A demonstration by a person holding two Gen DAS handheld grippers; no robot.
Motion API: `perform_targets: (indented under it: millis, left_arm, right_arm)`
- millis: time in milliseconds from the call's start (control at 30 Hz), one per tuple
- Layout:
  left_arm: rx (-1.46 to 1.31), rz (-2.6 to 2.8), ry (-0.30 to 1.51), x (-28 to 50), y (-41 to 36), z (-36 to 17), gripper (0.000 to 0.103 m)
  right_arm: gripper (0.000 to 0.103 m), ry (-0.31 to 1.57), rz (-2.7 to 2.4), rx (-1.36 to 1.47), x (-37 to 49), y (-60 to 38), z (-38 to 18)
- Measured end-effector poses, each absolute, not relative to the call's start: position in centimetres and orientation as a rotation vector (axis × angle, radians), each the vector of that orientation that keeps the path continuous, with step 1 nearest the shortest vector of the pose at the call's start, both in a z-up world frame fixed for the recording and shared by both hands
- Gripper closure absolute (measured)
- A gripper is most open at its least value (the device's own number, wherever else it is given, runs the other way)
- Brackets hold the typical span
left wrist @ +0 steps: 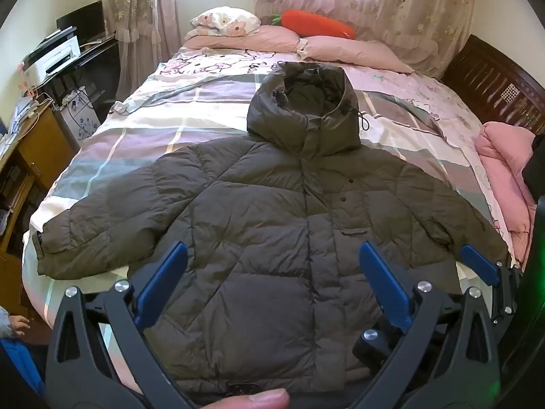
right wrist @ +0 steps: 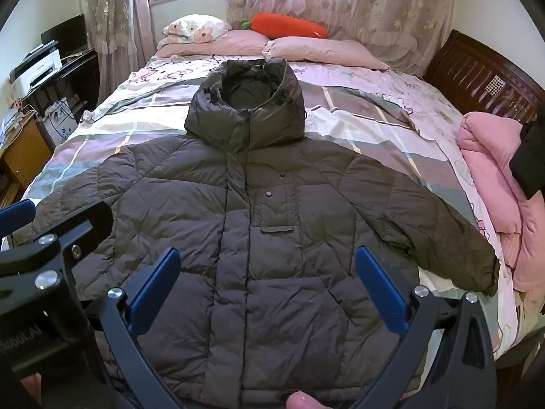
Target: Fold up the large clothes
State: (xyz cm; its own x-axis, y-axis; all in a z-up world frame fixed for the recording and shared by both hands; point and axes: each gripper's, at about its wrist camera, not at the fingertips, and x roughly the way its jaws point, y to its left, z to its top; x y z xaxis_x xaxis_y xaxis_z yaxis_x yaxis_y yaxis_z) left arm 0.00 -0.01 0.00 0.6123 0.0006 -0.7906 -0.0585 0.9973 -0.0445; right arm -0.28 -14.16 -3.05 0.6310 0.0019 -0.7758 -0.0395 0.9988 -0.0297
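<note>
A dark olive hooded puffer jacket (left wrist: 272,211) lies flat, front up, on the bed, sleeves spread to both sides, hood toward the pillows; it also shows in the right wrist view (right wrist: 265,225). My left gripper (left wrist: 272,255) is open and empty, its blue pads above the jacket's lower body. My right gripper (right wrist: 267,262) is open and empty, above the jacket's lower front. The right gripper's blue finger shows at the right edge of the left wrist view (left wrist: 477,262). The left gripper's body shows at the left of the right wrist view (right wrist: 51,255).
The bed (left wrist: 143,136) has a checked pink and grey cover. Pink pillows (left wrist: 259,39) and an orange carrot plush (left wrist: 316,24) lie at the head. A folded pink quilt (right wrist: 490,170) lies at the right. A wooden headboard (right wrist: 477,71) stands far right. Desks with a printer (left wrist: 54,54) stand left.
</note>
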Motion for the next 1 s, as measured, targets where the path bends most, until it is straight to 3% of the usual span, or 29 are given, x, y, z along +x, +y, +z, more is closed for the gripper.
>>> perform_targets:
  millis: [1000]
  left_arm:
    - [-0.068,0.035,0.917,0.02,0.0,-0.02,0.002]
  right_arm:
    - [0.001,0.897,0.018,-0.055,-0.38,-14.11,-3.5]
